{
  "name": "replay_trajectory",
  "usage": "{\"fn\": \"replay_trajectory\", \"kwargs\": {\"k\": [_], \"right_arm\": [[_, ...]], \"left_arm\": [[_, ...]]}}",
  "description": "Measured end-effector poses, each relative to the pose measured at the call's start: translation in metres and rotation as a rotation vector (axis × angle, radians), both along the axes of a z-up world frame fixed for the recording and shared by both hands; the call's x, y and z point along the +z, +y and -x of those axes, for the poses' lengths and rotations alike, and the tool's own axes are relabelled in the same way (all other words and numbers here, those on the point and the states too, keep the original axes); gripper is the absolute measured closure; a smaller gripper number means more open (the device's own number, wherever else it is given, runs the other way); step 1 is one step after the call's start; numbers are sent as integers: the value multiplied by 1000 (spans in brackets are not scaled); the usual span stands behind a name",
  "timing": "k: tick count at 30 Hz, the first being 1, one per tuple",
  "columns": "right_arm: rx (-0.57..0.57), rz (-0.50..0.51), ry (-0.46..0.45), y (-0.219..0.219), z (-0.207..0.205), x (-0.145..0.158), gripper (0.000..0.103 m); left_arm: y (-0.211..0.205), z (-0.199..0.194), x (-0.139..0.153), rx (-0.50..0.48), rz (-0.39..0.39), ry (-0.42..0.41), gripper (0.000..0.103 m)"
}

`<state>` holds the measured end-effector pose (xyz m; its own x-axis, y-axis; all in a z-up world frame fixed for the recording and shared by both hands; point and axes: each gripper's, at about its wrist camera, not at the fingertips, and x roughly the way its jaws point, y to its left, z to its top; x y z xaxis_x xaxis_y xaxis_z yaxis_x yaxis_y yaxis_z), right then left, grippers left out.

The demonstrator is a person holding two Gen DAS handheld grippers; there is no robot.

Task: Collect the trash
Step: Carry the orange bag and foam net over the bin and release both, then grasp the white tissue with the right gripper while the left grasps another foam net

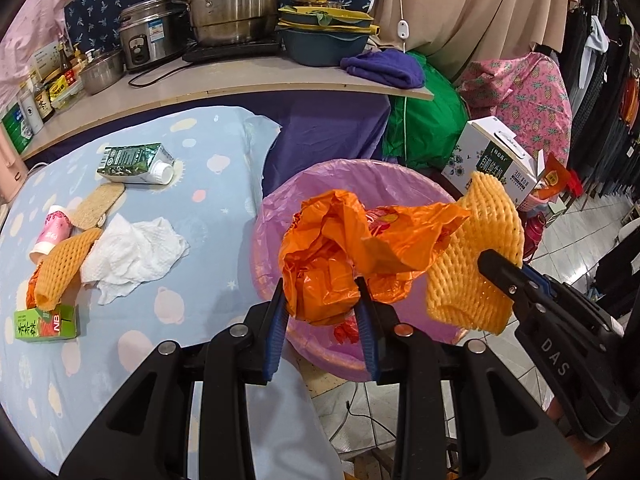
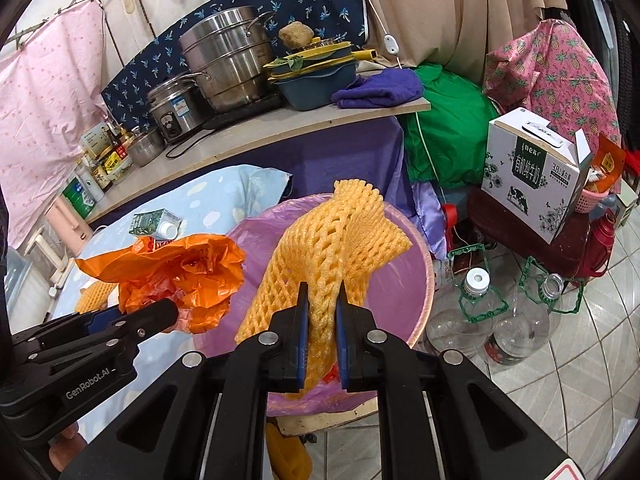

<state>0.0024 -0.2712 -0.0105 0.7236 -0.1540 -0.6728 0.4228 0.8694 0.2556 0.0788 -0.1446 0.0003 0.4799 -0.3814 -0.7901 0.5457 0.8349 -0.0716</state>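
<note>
My left gripper [image 1: 322,292] is shut on a crumpled orange plastic bag [image 1: 340,248] and holds it over the pink-lined trash bin [image 1: 276,208]. My right gripper [image 2: 322,300] is shut on a yellow foam fruit net [image 2: 332,248], held over the same bin [image 2: 404,280]. The right gripper [image 1: 496,268] with its net [image 1: 472,280] shows in the left wrist view; the left gripper [image 2: 168,312] with the bag [image 2: 180,272] shows in the right wrist view. On the blue tablecloth [image 1: 200,240] lie a green carton [image 1: 134,162], a white tissue [image 1: 132,256], a pink cup [image 1: 52,234], another foam net [image 1: 64,268] and a green box [image 1: 46,322].
A shelf [image 1: 240,80] behind the table holds steel pots [image 1: 232,4], a rice cooker [image 1: 148,36], bowls and a purple cloth [image 1: 384,66]. A milk box [image 2: 536,172] and empty plastic bottles [image 2: 468,312] stand on the tiled floor right of the bin.
</note>
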Motion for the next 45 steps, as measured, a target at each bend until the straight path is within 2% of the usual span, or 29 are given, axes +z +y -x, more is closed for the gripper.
{"fn": "replay_trajectory", "kwargs": {"k": [9,12,14,16,17,18,36,37,39,45], "right_arm": [[-12,-18,21,-8,-8,-12,89],[-15,-25,27,-10,-12,-14,85],[-20,-23,22,-10,-13,-15,77],[-23,-15,16,-10,-14,-14,63],[-29,-8,13,-9,-14,-13,62],[-27,-6,11,-9,-15,-12,61],[14,-6,-5,8,-27,-2,61],[18,-7,-6,10,-28,-2,61],[26,-7,-8,14,-31,0,61],[64,-6,-5,30,-42,1,61]], "left_arm": [[-13,-9,-10,-6,-21,8,72],[-17,-10,-13,-13,-22,14,70],[-19,-10,-13,-17,-21,6,69],[-21,-10,-13,-13,-27,-12,58],[-21,-10,-12,-10,-29,-17,48],[-21,-10,-12,-7,-25,-21,44],[8,-22,-6,69,5,12,42],[12,-23,-5,80,6,11,40],[22,-24,-2,108,10,0,31],[64,-36,1,202,29,19,28]]}}
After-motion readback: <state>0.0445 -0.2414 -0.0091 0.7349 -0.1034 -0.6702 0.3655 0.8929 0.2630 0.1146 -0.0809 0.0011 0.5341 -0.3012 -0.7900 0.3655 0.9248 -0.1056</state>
